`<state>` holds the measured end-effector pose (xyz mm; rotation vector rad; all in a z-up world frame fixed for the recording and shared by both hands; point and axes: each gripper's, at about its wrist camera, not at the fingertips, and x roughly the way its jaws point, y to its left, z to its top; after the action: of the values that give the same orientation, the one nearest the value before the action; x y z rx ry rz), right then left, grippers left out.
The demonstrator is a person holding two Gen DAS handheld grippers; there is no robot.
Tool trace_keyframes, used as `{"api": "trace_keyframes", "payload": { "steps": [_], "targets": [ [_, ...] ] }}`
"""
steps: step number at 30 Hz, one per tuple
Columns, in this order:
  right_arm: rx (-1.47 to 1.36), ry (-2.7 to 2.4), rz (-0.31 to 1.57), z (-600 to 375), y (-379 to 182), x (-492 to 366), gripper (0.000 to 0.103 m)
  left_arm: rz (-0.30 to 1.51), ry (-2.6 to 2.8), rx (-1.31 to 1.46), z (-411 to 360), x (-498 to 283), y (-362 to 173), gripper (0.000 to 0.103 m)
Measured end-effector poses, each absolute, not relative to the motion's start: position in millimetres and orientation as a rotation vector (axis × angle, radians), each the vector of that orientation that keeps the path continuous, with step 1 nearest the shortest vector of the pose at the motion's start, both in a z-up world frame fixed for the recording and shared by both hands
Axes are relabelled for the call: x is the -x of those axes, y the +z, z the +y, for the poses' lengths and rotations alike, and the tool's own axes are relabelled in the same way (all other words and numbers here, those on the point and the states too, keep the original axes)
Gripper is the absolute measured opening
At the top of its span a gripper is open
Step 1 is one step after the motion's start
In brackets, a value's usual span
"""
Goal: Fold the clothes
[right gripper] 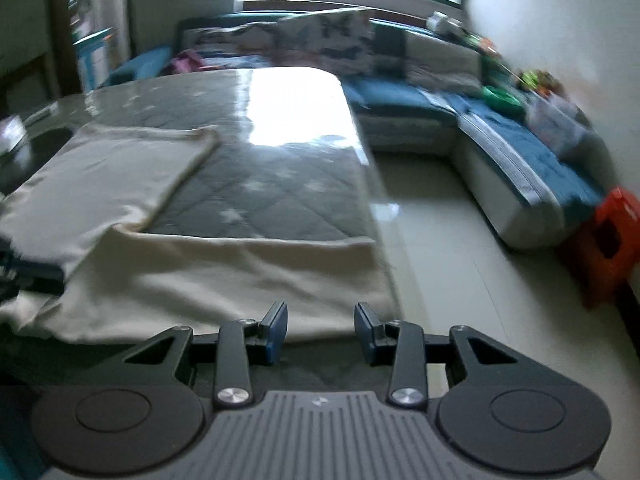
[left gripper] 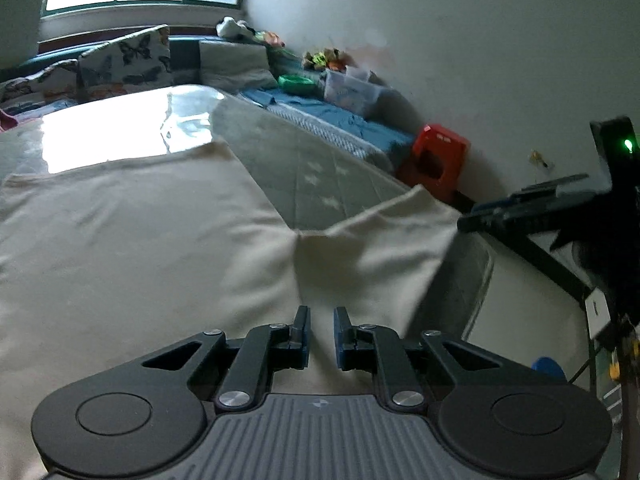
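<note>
Left wrist: cream garment [left gripper: 120,232] lies under parted hand-held gripper [left gripper: 322,334].

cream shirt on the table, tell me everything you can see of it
The cream cloth garment looks like soft, matte fabric, plain and unprinted. It lies spread flat on the grey quilted table cover, its body running away along the table and one sleeve stretched sideways to the table's edge. Shallow wrinkles cross it. Both grippers hover open over its near edge; neither pinches it.

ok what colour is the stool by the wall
Red-orange. The stool shows best in the left wrist view; it also appears, blurrier, at the right edge of the right wrist view.
</note>
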<state>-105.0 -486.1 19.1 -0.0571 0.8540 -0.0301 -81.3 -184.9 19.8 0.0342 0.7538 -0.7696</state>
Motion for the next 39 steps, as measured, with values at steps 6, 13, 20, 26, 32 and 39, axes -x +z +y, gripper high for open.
{"api": "trace_keyframes", "payload": {
  "steps": [6,13,20,26,32,39],
  "targets": [
    [-0.071,-0.127,0.793,-511,5,112,0.037,0.758,-0.796,-0.073,-191,92,17,0.014],
    [-0.154,-0.177,0.759,-523,-11,106,0.037,0.753,-0.781,-0.065,-192,89,23,0.014],
    [-0.178,-0.212,0.705,-524,-18,109,0.016,0.723,-0.731,-0.047,-190,73,33,0.014],
    [-0.186,-0.212,0.639,-526,-3,123,0.004,0.712,-0.706,-0.036,-197,55,31,0.024],
    [-0.211,-0.222,0.604,-529,6,137,0.004,0.731,-0.717,-0.012,-212,40,21,0.024],
    [-0.206,-0.21,0.57,-523,26,141,0.004,0.716,-0.76,0.001,-217,41,15,0.038]
  ]
}}
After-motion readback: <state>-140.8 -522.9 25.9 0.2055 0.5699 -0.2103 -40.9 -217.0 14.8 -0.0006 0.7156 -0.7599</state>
